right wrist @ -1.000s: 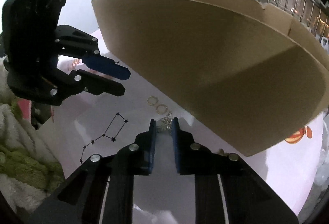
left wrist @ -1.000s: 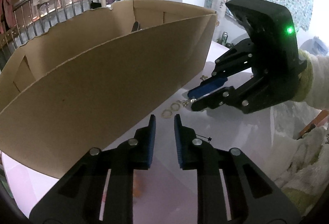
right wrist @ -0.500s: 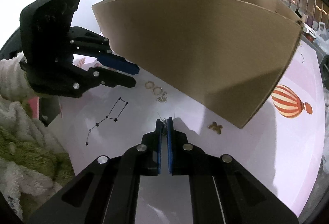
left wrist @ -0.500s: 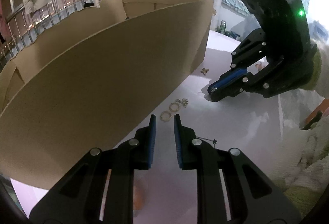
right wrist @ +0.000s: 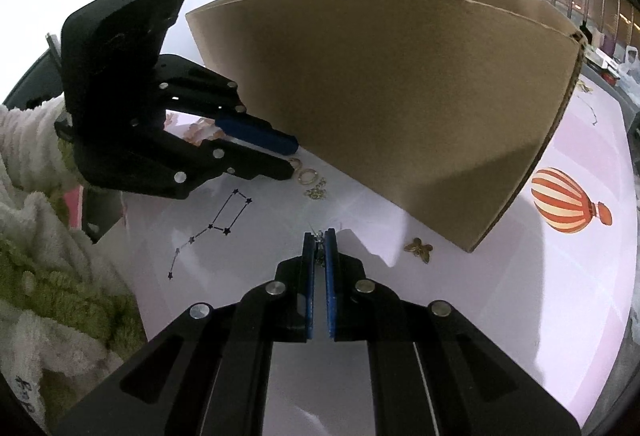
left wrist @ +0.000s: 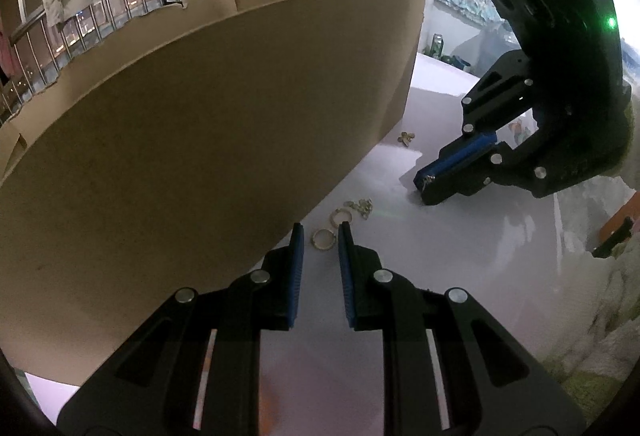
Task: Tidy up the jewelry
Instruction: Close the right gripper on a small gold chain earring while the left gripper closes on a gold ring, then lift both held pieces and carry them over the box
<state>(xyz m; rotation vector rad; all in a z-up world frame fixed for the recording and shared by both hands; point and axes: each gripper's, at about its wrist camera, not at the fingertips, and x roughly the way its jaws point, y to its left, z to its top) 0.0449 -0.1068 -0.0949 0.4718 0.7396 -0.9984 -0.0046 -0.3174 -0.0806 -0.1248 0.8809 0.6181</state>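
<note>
The cardboard box (left wrist: 208, 139) serves as landmark; it stands on a pale table cover (right wrist: 520, 316) printed with a striped balloon (right wrist: 566, 201) and a star constellation (right wrist: 218, 226).

The right gripper (right wrist: 319, 236) sits in front of the box's near wall, tips down at the cover. Its jaws have just been closing and are now clenched on a small silvery chain piece (right wrist: 319, 237); a bit of it sticks out at the tips, also seen in the left wrist view at the pad ends (left wrist: 429, 179). What kind of jewelry it is cannot be told.

The left gripper (left wrist: 320, 230) is released, with a narrow gap between the blue pads (left wrist: 297, 268) and nothing pressed. Its tips hover right at the foot of the box wall, over a gold ring (left wrist: 322, 239). A second gold ring (left wrist: 340, 215) lies just beyond it, then a small gold chain cluster (left wrist: 362, 205), all in a row along the base of the box. Whether the left tips touch the first ring cannot be told.

A gold butterfly charm (right wrist: 419, 248) lies on the cover near the box's right front corner, apart from the rings.

A fuzzy cream and green sleeve (right wrist: 48, 236) is behind the left gripper, away from the box.
</note>
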